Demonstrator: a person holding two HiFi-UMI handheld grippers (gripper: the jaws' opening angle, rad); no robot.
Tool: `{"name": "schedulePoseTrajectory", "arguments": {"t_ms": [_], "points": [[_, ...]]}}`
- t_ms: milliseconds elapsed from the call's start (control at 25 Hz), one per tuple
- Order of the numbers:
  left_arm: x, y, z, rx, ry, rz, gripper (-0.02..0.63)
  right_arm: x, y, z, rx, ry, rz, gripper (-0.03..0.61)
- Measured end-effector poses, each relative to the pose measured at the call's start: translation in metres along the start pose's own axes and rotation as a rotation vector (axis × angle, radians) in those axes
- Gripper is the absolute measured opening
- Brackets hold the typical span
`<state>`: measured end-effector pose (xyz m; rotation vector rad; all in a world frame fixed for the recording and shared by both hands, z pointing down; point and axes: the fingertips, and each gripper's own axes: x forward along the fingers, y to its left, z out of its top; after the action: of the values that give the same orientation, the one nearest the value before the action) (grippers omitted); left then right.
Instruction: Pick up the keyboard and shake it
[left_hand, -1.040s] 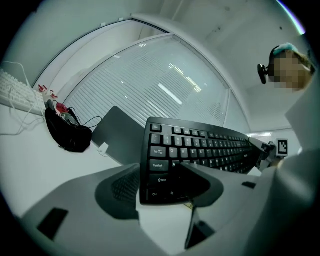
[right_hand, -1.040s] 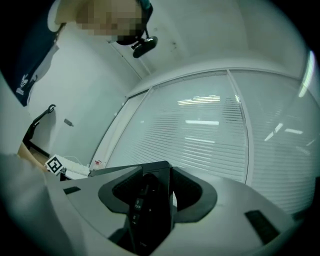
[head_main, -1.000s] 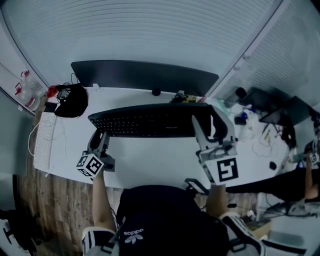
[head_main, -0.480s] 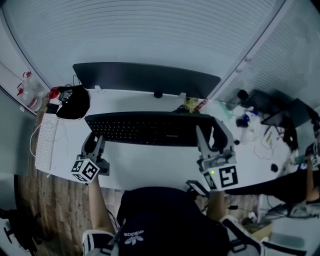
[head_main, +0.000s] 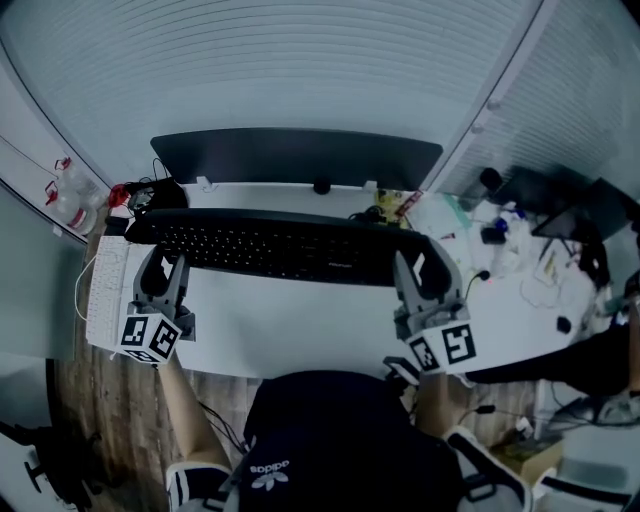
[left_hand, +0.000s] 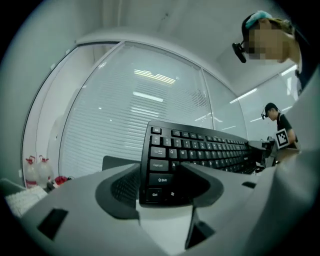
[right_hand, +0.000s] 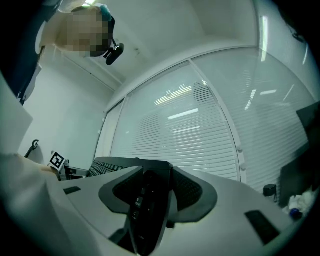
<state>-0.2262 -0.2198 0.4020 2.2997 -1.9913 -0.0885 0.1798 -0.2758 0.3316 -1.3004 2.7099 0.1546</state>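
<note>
Left gripper (head_main: 163, 270): closed on the left end of the keyboard (head_main: 280, 248); a marker cube sits at its rear.
Left fingers (left_hand: 117, 187): grey moulded shells with dark, finely ribbed pads, curved inward. They pinch the keyboard's short left edge, one pad on each face.
Keyboard, left end: the corner with the Ctrl, Shift and Caps Lock keys sits directly between the left pads. The rest of the key field runs out beyond the right-hand pad.
Keyboard, body: black matt plastic, long and slim, with rounded corners and rows of low square keys with white legends. It spans from one gripper to the other.
Keyboard, right end: seen edge-on in the right gripper view, it stands between the right pads as a thin dark slab.
Right fingers (right_hand: 192, 192): of the same grey shell and ribbed dark pad, pressed onto the slab from both sides.
Right gripper (head_main: 425, 280): closed on the keyboard's right end, with its marker cube nearest the person.
Desk (head_main: 300, 330): white, smooth and flat, lying between the two sets of fingers, on the person's side of the keyboard.
Monitor (head_main: 295, 158): dark, wide and gently curved, beyond the fingertips and past the keyboard.
</note>
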Motion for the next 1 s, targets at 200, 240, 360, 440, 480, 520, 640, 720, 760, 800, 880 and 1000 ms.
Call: {"name": "schedulePoseTrajectory", "arguments": {"t_ms": [200,240,360,440,480,520,640,720,760,800,880,1000], "points": [[0.000,-0.002,0.046,0.186,-0.009,0.013,0.238,-0.004,-0.001,-0.017,0.065,0.004,-0.026,0.170],[0.000,-0.002,0.052,0.206,-0.011,0.013,0.238,-0.005,-0.001,-0.021,0.085,0.001,-0.030,0.170],[-0.003,-0.004,0.067,0.243,-0.025,0.012,0.238,-0.008,0.000,-0.028,0.152,-0.028,-0.032,0.170],[-0.006,-0.006,0.077,0.270,-0.034,0.011,0.238,-0.009,0.001,-0.029,0.179,-0.037,-0.031,0.170],[-0.007,-0.008,0.083,0.286,-0.038,0.011,0.238,-0.009,0.001,-0.030,0.193,-0.038,-0.034,0.170],[-0.008,-0.011,0.089,0.302,-0.041,0.013,0.238,-0.009,0.001,-0.032,0.206,-0.037,-0.037,0.170],[-0.007,-0.016,0.107,0.360,-0.049,0.018,0.238,-0.010,0.002,-0.041,0.232,-0.023,-0.045,0.170],[-0.008,-0.019,0.116,0.408,-0.049,0.015,0.238,-0.011,0.005,-0.048,0.248,-0.007,-0.049,0.170],[-0.009,-0.021,0.120,0.431,-0.048,0.015,0.238,-0.011,0.006,-0.051,0.261,0.001,-0.051,0.170],[-0.009,-0.024,0.124,0.451,-0.048,0.015,0.238,-0.012,0.006,-0.055,0.277,0.007,-0.053,0.170],[-0.010,-0.031,0.131,0.485,-0.054,0.012,0.238,-0.014,0.005,-0.063,0.315,0.013,-0.056,0.170],[-0.012,-0.042,0.141,0.521,-0.058,0.012,0.238,-0.017,0.005,-0.070,0.353,0.020,-0.056,0.170]]}}
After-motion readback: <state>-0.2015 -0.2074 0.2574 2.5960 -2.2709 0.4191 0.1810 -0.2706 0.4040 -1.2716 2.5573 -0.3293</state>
